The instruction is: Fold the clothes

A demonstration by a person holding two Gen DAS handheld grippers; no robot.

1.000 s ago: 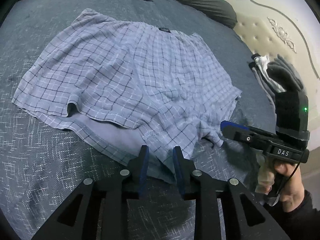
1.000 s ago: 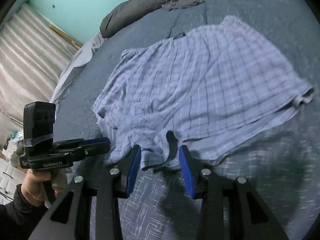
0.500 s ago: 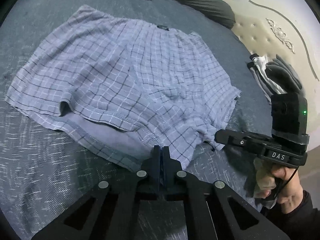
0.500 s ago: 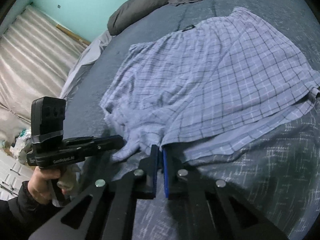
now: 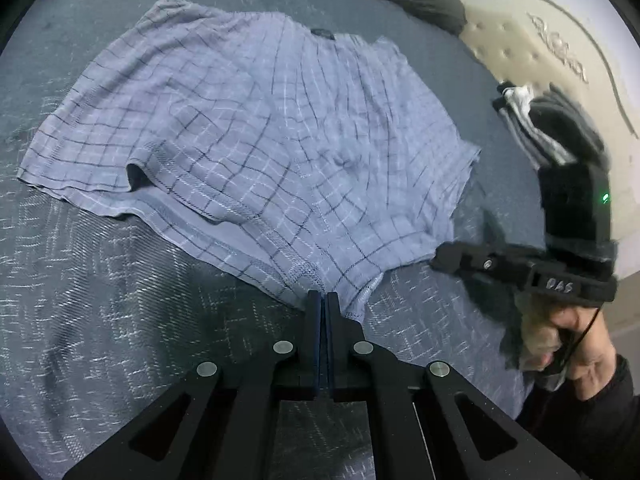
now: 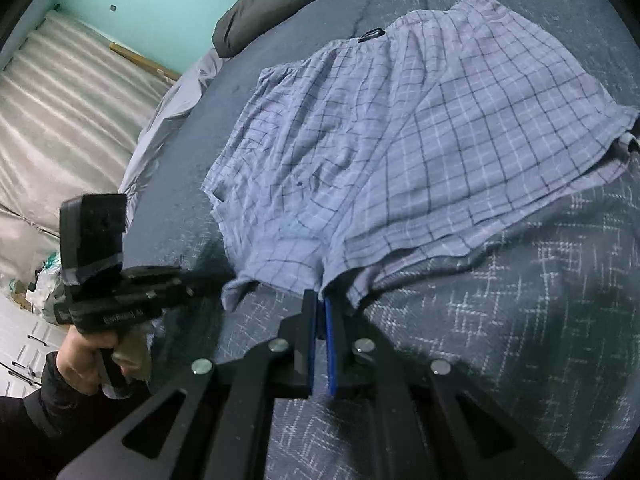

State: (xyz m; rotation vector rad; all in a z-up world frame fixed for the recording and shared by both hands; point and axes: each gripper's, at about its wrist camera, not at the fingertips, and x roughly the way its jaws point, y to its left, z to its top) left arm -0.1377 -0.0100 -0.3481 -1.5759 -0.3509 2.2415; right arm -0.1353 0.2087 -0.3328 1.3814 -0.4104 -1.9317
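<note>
A: Near the bed's (image 5: 100, 340) front edge, plaid shorts (image 5: 260, 140) lie flat, waistband far, hems toward both tongs.

B: Yep, left tongs (image 5: 323, 300) and right tongs (image 6: 320, 300) each pinch a near hem corner. Fold goes away, toward the waistband.

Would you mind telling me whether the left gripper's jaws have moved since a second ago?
Yes. The left gripper had its jaws apart at the near hem of the plaid shorts; now they are shut on that hem, while the shorts lie on the bed.
</note>
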